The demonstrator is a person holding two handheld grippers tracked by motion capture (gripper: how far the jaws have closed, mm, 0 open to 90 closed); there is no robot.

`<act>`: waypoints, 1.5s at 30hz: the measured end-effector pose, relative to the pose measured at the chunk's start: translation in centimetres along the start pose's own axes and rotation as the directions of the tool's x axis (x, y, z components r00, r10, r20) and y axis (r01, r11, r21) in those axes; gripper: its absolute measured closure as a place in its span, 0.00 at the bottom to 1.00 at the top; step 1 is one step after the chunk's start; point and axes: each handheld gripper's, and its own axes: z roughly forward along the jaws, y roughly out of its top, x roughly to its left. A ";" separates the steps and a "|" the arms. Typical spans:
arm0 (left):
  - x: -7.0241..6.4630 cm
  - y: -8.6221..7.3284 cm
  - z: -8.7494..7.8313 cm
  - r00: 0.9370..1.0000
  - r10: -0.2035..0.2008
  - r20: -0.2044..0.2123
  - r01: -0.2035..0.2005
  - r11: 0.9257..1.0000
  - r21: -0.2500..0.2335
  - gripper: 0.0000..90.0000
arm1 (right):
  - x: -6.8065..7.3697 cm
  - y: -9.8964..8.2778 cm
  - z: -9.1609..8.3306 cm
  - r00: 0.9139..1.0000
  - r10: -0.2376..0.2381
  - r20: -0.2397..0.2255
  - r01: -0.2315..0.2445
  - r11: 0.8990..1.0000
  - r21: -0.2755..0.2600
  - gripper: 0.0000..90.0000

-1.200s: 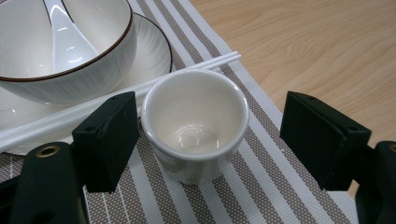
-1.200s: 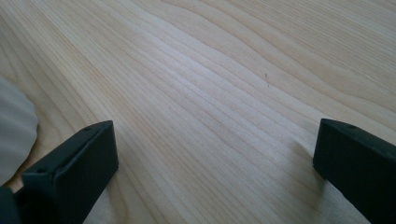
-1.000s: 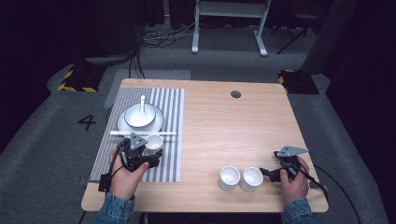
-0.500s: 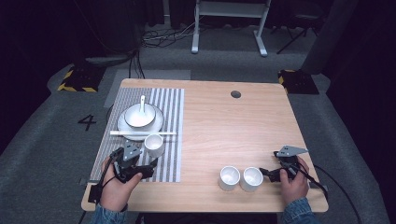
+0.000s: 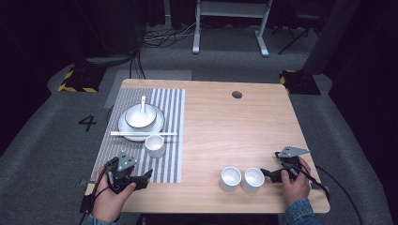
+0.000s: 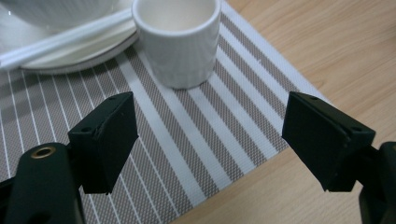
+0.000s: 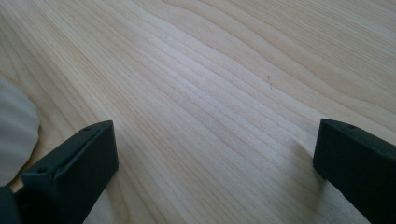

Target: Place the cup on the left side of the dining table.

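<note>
Three small white cups on tabletop (image 5: 216,122). One cup (image 6: 176,39), plain, cylindrical, empty, upright on striped placemat (image 6: 187,135), just ahead of left gripper (image 6: 210,140) jaws, apart from them; jaws spread wide, holding nothing. White chopsticks (image 6: 60,39) across plate (image 6: 70,58) behind it. Right gripper (image 7: 215,158) jaws released over bare wood; two cups (image 5: 241,178) side by side just beyond them.

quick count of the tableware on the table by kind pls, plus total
cups: 3, one on the striped mat, two on bare wood
bowl: 1
plate: 1, under the bowl
spoon: 1, in the bowl
chopsticks: 1 pair, across the plate's near rim
placemat: 1
total: 8
</note>
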 end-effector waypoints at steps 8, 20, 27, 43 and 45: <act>0.8 -2.1 0.5 1.000 -0.021 0.011 0.021 0.999 0.026 0.21 | 0.0 0.0 0.0 1.000 0.000 0.000 0.000 1.000 0.000 0.00; 1.2 -4.6 1.3 1.000 0.002 0.010 -0.003 0.998 0.059 0.21 | 0.0 0.0 0.0 1.000 0.000 0.000 0.000 1.000 0.000 0.00; 0.7 -5.3 2.0 0.999 0.020 0.031 -0.021 0.999 0.036 0.20 | 0.0 0.0 0.0 1.000 0.000 0.000 0.000 1.000 0.000 0.00; 0.0 -6.2 3.4 1.000 -0.005 0.028 0.006 0.998 -0.056 0.16 | 0.0 0.0 0.0 1.000 0.000 0.000 0.000 1.000 0.000 0.00; 0.0 -6.2 3.4 1.000 -0.004 0.026 0.006 0.998 -0.061 0.16 | 0.0 0.0 0.0 1.000 0.000 0.000 0.000 1.000 0.000 0.00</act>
